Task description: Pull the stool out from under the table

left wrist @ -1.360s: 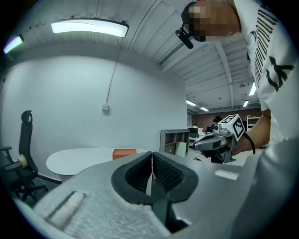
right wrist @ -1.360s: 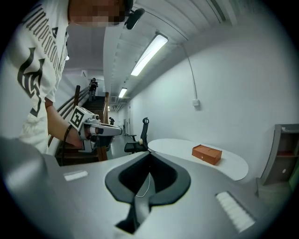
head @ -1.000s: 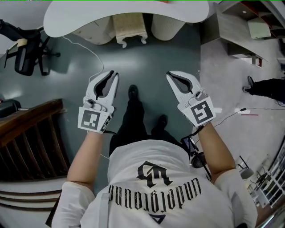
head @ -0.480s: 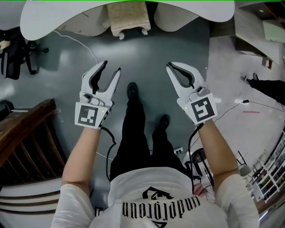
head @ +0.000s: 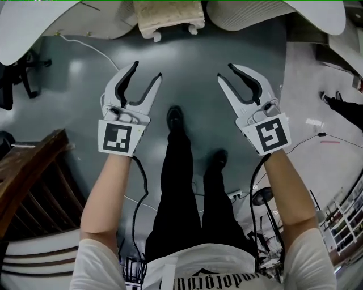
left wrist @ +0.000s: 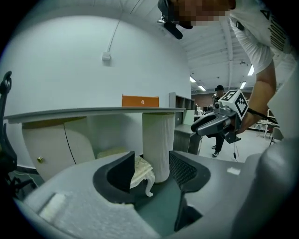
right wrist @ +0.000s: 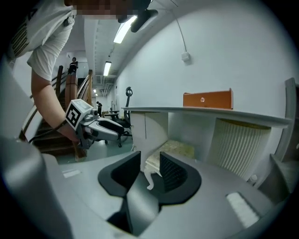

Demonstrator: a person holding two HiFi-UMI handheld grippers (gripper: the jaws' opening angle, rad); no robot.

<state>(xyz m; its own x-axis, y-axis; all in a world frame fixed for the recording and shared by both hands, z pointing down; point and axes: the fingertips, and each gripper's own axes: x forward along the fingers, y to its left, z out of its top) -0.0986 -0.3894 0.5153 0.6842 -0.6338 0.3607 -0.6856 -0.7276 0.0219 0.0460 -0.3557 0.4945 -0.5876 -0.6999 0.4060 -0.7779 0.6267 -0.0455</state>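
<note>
Now, approach step: fingers of left gripper (head: 146, 71) and right gripper (head: 224, 70) are opening, empty. Stool (head: 170, 16) sits top centre under the counter (head: 34, 34). Next we must reach and clamp its seat.

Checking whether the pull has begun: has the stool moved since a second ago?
No. The stool still sits under the table, between its ribbed pedestals; only the camera's view has shifted.

The glossy grey-green floor (head: 187, 73) carries the white counter (head: 34, 34) on a ribbed pedestal (head: 249, 14). A cream stool (head: 167, 17) stands under the counter, and a white cable (head: 92, 48) trails out from beneath it. An orange box (left wrist: 140, 101) sits on top.
</note>
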